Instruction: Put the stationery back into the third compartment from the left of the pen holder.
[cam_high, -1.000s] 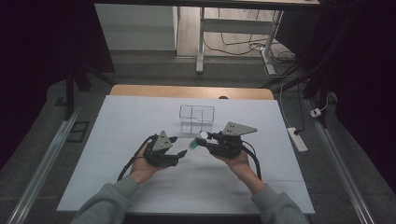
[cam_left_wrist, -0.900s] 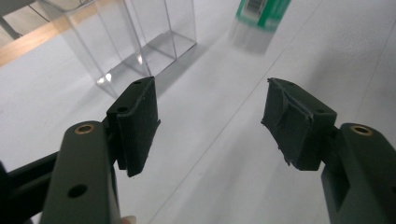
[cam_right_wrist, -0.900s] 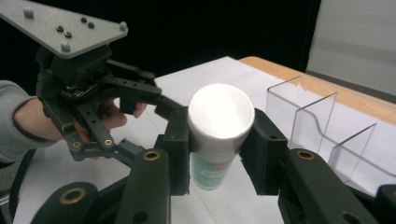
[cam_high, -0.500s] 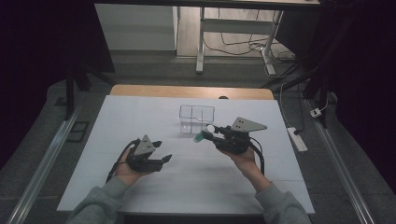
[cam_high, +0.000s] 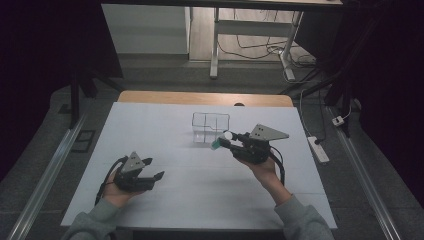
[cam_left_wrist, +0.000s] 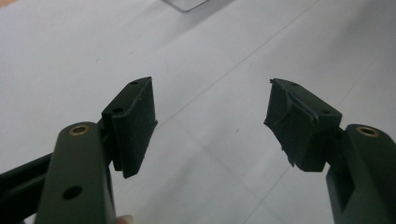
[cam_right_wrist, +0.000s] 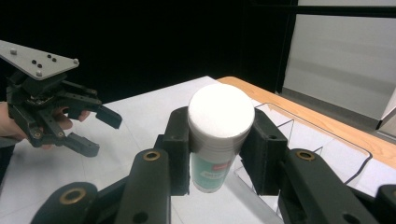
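High view: the right gripper (cam_high: 223, 141) holds a white-capped bottle (cam_high: 221, 140) just near of the clear divided box (cam_high: 210, 127) on the worktop (cam_high: 150, 130). The left gripper (cam_high: 156, 176) sits well left, nearer the person.

Left gripper view: its fingers (cam_left_wrist: 133, 123) have just been opening, nothing between them.

Right gripper view: fingers (cam_right_wrist: 177, 149) clamp the bottle (cam_right_wrist: 217, 135), long axis across them; the box (cam_right_wrist: 299, 135) lies just beyond, to the right.

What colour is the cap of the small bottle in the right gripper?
White. The cap tops a teal-labelled bottle; it shows best in the right gripper view.
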